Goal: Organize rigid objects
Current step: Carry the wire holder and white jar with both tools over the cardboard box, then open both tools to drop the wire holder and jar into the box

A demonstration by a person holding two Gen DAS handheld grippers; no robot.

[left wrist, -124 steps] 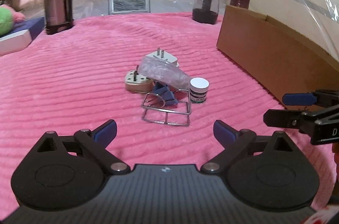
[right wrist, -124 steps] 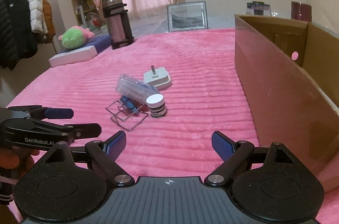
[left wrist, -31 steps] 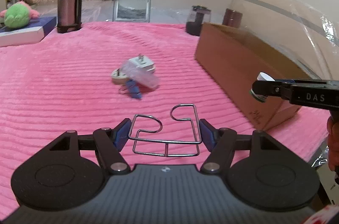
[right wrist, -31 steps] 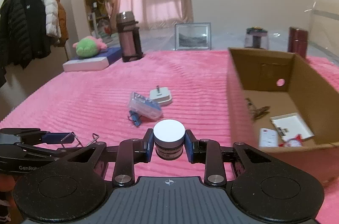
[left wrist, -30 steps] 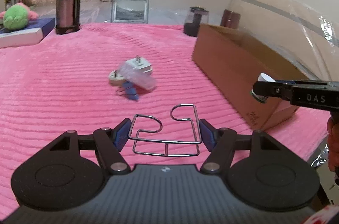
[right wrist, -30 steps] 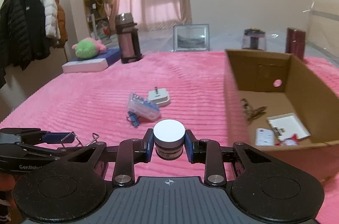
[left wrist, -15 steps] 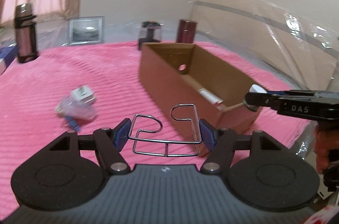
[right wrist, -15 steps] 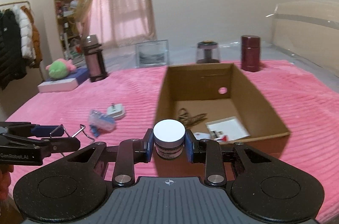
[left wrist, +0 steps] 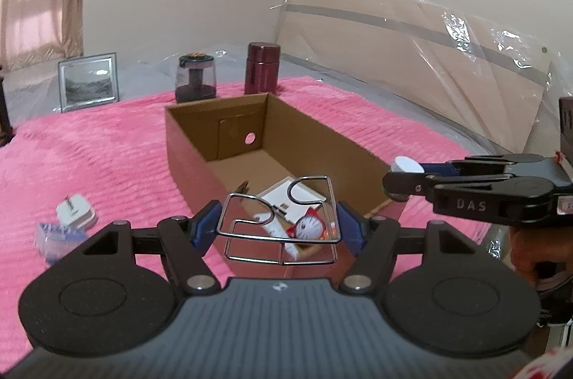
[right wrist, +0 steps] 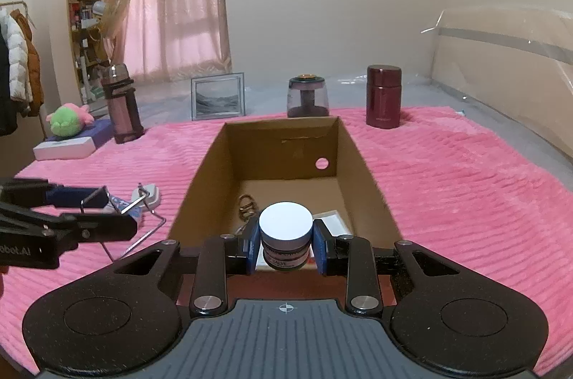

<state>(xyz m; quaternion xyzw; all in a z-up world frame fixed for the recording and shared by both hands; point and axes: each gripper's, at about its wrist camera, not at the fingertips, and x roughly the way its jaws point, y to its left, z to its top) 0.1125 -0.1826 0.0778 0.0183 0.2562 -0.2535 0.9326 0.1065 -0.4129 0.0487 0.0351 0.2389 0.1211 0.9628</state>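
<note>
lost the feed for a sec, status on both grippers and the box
Left gripper shut on wire rack. Right gripper shut on salve jar. Both at the near end of the cardboard box, nothing blocking.

The blanket [right wrist: 447, 171] is pink with stripes. The box [right wrist: 352, 149] is brown. The little jar [right wrist: 285, 241] has a white lid. The cup [right wrist: 383, 96] is dark red.

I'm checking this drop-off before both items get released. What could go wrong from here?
1. The wire rack in the left gripper hangs over the cardboard box's near wall; released there, it may snag the rim.
2. The salve jar in the right gripper could land on the white card and keyring below and roll.
</note>
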